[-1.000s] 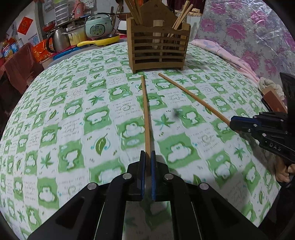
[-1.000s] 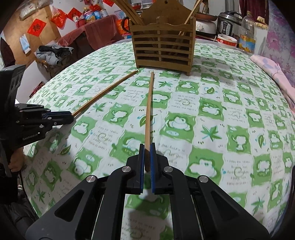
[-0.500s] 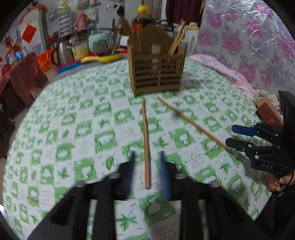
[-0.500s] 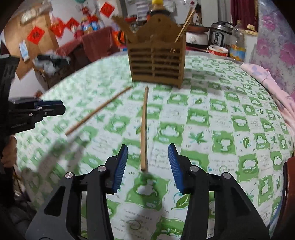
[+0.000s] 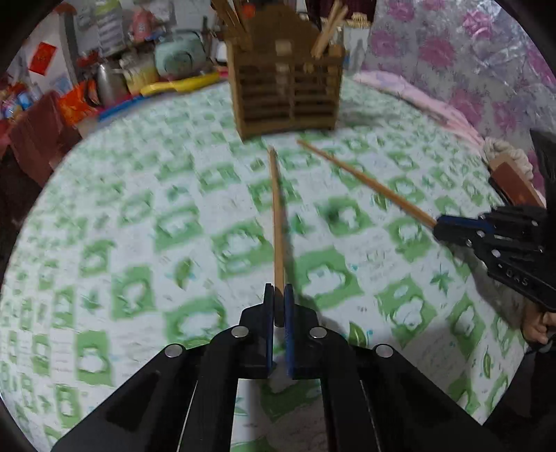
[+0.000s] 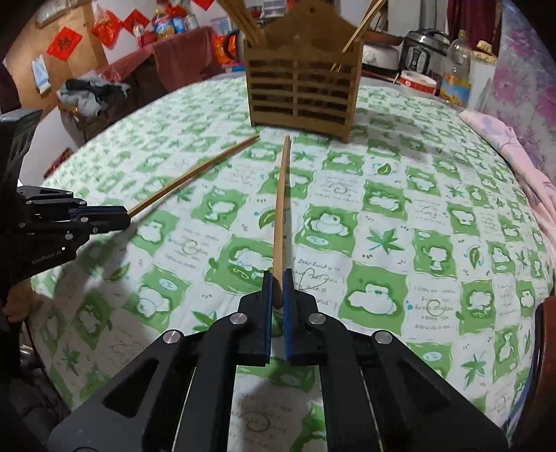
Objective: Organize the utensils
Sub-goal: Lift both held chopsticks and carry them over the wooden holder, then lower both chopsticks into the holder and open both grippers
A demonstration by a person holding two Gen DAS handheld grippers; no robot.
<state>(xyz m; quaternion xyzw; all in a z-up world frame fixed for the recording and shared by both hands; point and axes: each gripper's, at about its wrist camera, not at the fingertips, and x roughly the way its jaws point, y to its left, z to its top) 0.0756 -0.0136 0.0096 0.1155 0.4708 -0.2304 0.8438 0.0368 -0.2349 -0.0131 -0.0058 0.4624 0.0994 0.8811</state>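
- The left tongs [image 5: 278,295] are closed on the near end of one wooden chopstick [image 5: 277,215], which runs straight ahead toward the slatted holder [image 5: 286,90].
- The right tongs [image 6: 277,280] are pinched on the near end of a second chopstick [image 6: 282,201], its far tip just short of the holder's base.
- In the left wrist view the right tongs [image 5: 448,222] enter from the right side with their stick angled toward the holder; in the right wrist view the left tongs [image 6: 118,214] enter from the left side likewise.
- The two far tips lie near each other in front of the holder, apart and not crossing.
- Shadows under both sticks suggest they are lifted off the cloth, though the left view is blurred and I cannot be sure.
- The holder stands upright on the counter [image 6: 434,215], which is covered in a green-and-white patterned cloth, and more chopsticks [image 6: 243,21] lean in its compartments.
- A rice cooker [image 6: 422,48] and a plastic bottle [image 6: 458,66] sit beyond the counter's far edge.
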